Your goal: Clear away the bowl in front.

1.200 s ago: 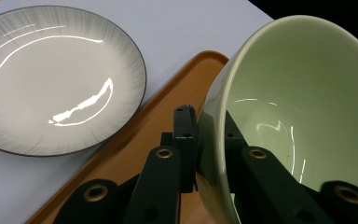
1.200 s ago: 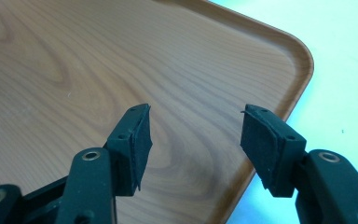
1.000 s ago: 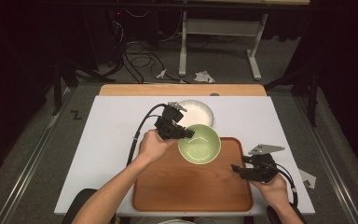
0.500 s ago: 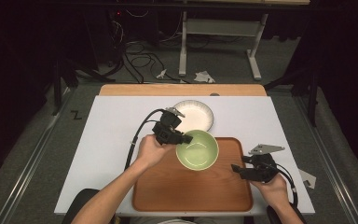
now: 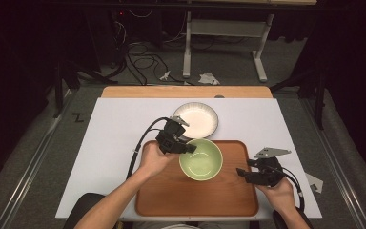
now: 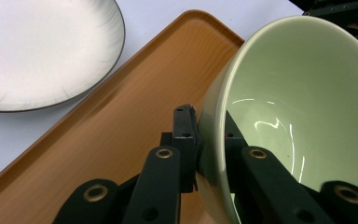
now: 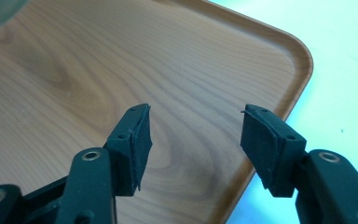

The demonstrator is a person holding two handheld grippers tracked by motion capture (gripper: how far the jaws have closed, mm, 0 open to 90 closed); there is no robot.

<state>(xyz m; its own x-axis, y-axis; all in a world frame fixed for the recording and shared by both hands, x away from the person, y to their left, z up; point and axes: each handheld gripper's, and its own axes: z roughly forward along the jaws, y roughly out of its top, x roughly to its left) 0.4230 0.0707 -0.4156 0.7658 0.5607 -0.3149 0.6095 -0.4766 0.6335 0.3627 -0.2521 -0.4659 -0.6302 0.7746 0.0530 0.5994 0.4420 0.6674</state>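
A pale green bowl point(image 5: 201, 159) hangs over the wooden tray point(image 5: 171, 200), near its far edge. My left gripper point(image 5: 189, 149) is shut on the bowl's near-left rim. The left gripper view shows one pad inside the bowl point(image 6: 298, 93) and one outside, with the left gripper point(image 6: 209, 140) pinching the wall above the tray point(image 6: 121, 116). My right gripper point(image 5: 244, 174) stands open at the tray's right edge. In its own view the right gripper point(image 7: 193, 135) holds nothing, with only the tray point(image 7: 74, 70) beneath it.
A white plate point(image 5: 196, 119) with a dark rim lies on the white table cover point(image 5: 114, 143) just beyond the tray, and shows at the upper left as the plate point(image 6: 42, 51) in the left gripper view. A wooden strip point(image 5: 186, 91) edges the table's far side. Cables lie on the floor beyond.
The left gripper and the green bowl have shifted a little toward the person, farther over the tray. The right gripper has stayed put.
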